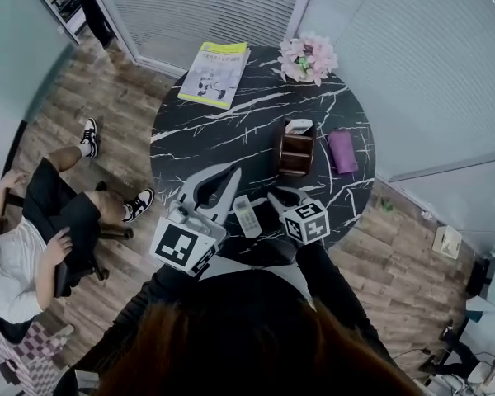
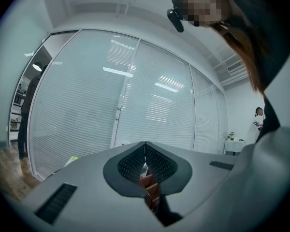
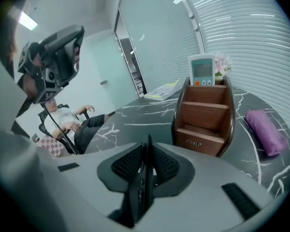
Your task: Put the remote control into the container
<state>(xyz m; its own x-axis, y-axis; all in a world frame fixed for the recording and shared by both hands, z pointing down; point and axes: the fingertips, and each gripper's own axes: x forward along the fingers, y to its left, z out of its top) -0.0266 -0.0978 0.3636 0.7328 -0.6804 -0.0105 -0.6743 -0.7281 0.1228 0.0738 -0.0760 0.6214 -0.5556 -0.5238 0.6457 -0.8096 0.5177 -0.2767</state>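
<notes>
- R gripper (image 3: 148, 149): jaws clenched on a slim dark remote (image 3: 141, 192), pads on its two flat faces. The remote is seen edge-on, w/ a row of small buttons on the exposed side.
- Remote pos.: in the R jaws, near side of the table (image 1: 206, 139). In head view it is lost against the dark top, so height above the surface can't be confirmed.
- Long axis: runs roughly along the gripper's own line, from the jaw tips back and down toward the cam. It is not upright.
- Key relation: container (image 3: 203, 112) lies far of the R jaws and slightly right, near but apart. Its low front step faces the gripper, and the steps rise toward the far side.
- Slots: the far (top) slot holds a white remote (image 3: 201, 70) w/ screen, standing upright. Mid and front steps look free.
- Next move (est.): carry far and slightly right over the low front lip, then tip the remote so its long axis drops into a free step. Approach is from the low side, so there is no wall to clear first.
- L gripper (image 2: 145, 149): jaws together, nothing b/w them. It sits off to the left, so the loaded R hand is the one lined up w/ the container front.
- Other items: a light-grey remote (image 1: 247, 217) lies flat on the table b/w the two grippers, ungripped. A purple pouch (image 3: 263, 124) lies right of the container, apart from it and off the approach line.
</notes>
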